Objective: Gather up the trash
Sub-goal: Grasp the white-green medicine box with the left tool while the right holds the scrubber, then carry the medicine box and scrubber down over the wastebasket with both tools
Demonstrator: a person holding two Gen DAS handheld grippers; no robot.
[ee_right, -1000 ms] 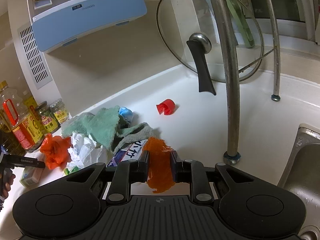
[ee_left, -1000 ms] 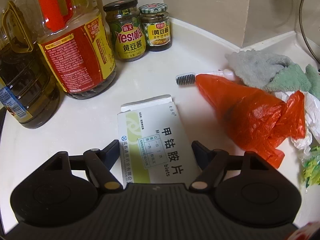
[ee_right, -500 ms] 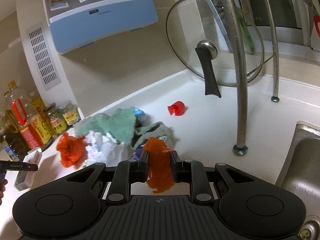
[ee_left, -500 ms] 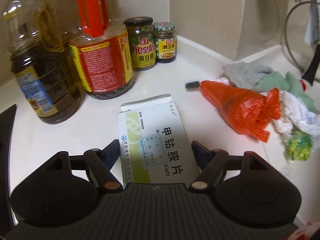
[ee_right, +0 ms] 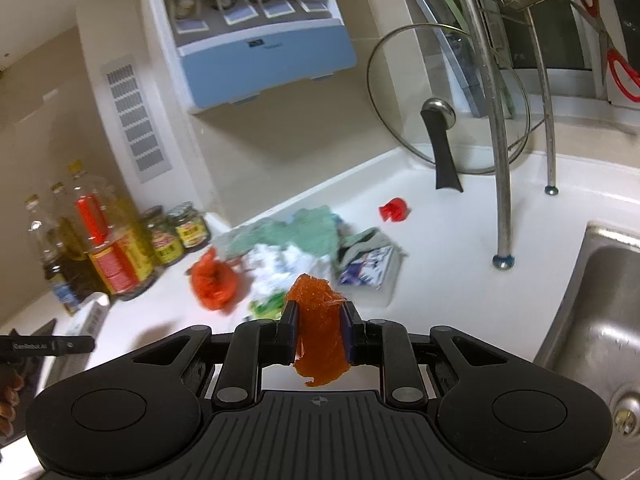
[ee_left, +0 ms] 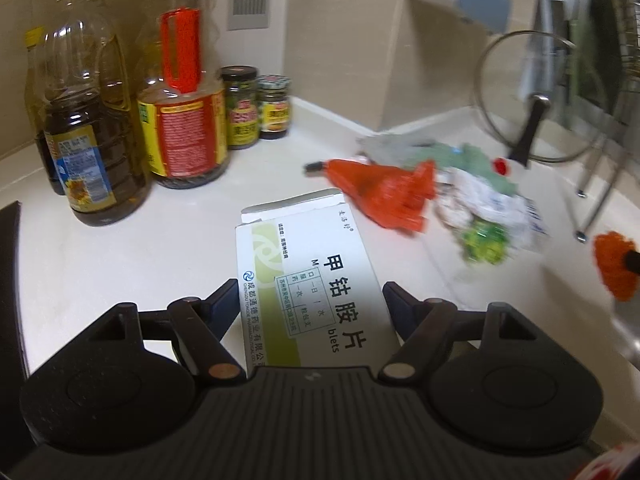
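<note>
The left gripper (ee_left: 310,300) holds a white and green medicine box (ee_left: 312,276) across its width, a finger against each long side, so its jaws stand wide around the carton; the box sticks out forward with its end flap open. The right gripper (ee_right: 319,320) is pinched narrow on a wad of orange mesh netting (ee_right: 320,332), which bulges above and hangs below the pads.

Both are above a white countertop (ee_right: 440,248) where the rest of the rubbish lies in a loose heap: a crumpled orange plastic bag (ee_right: 212,280), white crumpled paper (ee_right: 276,268), a bit of green and yellow wrapper (ee_left: 482,242) and a blue and white printed packet (ee_right: 370,270). Green and grey cloths (ee_right: 308,230) lie over the back of the heap, touching the paper. A small red cap (ee_right: 394,209) sits apart from it, nearer a glass pot lid (ee_right: 448,100) that leans upright against the wall behind a metal rack leg (ee_right: 502,208).

At the left end of the counter stand oil bottles (ee_left: 90,120) (the biggest has a red handle and a red and yellow label) and two jars (ee_left: 256,106) side by side against the wall. A steel sink (ee_right: 600,312) opens at the right edge. A blue and white dispenser (ee_right: 260,28) hangs on the wall above. In the right wrist view a hand (ee_right: 10,396) shows at the far left edge, beside the left gripper's black finger
</note>
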